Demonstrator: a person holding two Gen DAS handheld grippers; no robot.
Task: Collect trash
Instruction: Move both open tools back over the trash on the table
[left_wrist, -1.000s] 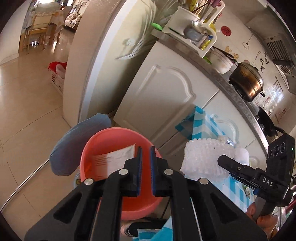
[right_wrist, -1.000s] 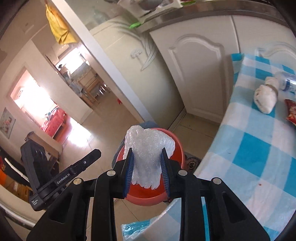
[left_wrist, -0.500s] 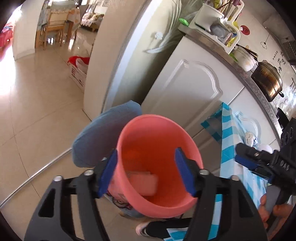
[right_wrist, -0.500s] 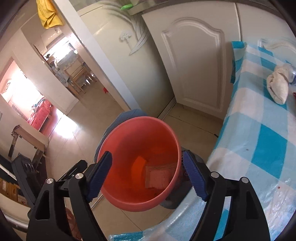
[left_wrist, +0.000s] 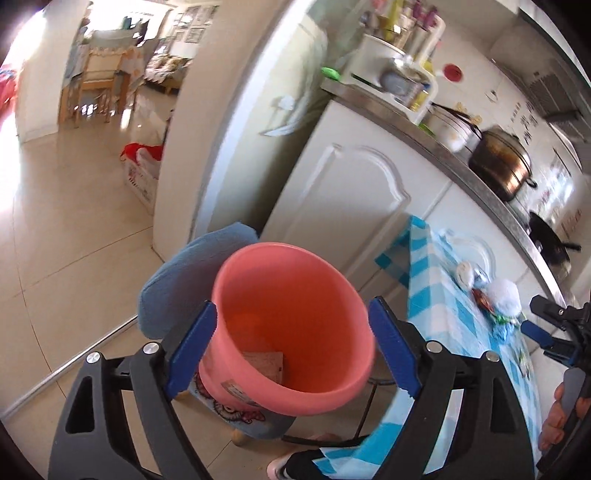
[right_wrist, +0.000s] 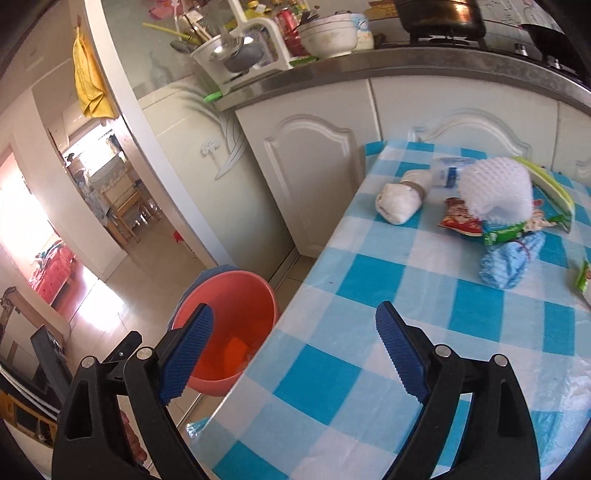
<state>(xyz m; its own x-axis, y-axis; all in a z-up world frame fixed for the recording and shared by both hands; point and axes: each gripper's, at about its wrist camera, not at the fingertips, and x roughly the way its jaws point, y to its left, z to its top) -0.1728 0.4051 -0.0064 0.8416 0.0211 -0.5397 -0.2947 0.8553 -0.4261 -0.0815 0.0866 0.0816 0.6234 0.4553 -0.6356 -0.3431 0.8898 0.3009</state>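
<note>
Left gripper (left_wrist: 291, 350) up close, jaws spreading wide, nothing clamped: the pink bucket (left_wrist: 295, 295) sits beyond and below the blue pads (left_wrist: 192, 347), not pinched by them. In the bucket's bottom lies a flat brownish card (left_wrist: 264, 363). The bucket stands on a stool with a blue cushion (left_wrist: 184, 273).

Right gripper (right_wrist: 295, 354), jaws also opening, empty, hangs over the near edge of the checked tablecloth (right_wrist: 424, 295), with the bucket off to its left on the floor side.

Further along the cloth, the trash is bunched together: a blue rolled wad (right_wrist: 511, 260), a red snack packet (right_wrist: 460, 221), a green wrapper (right_wrist: 506, 232), a white foam net (right_wrist: 496, 190) on top. Just beside them a white wrapped roll (right_wrist: 400, 197), and a small bottle (right_wrist: 448, 173) behind.

Beyond, white cabinets (right_wrist: 314, 177) and a counter with a dark pot (right_wrist: 439, 14).
</note>
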